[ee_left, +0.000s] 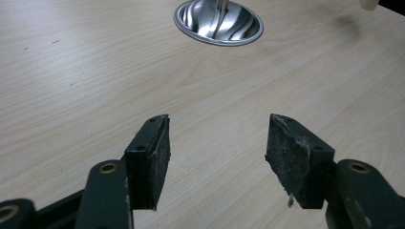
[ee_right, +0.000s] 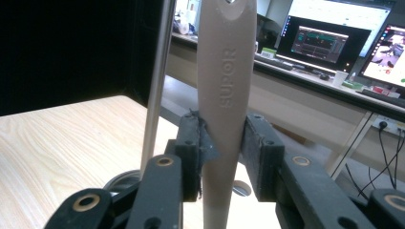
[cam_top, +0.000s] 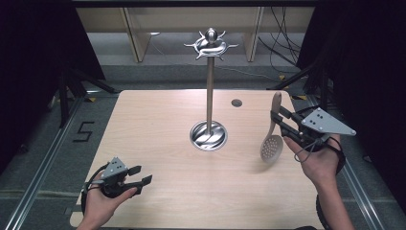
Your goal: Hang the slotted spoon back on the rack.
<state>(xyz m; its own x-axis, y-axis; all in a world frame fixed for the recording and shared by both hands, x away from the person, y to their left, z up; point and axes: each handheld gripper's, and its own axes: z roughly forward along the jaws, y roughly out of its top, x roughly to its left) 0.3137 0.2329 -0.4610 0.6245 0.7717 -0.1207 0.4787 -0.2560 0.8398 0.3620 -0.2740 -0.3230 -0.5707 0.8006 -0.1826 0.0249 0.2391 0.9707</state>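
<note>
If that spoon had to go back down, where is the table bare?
Nearly everywhere. The widest bare wood lies between the stand's base and the near edge, and left of the base out to the left gripper. The right side is busier: the right gripper holds the slotted spoon above it.

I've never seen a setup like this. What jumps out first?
A tall shiny metal stand with hooks on top rises from the middle of the pale wooden table. To its right, the right gripper clamps the handle of a beige slotted spoon, held above the table. The left gripper waits open near the table's front left.
</note>
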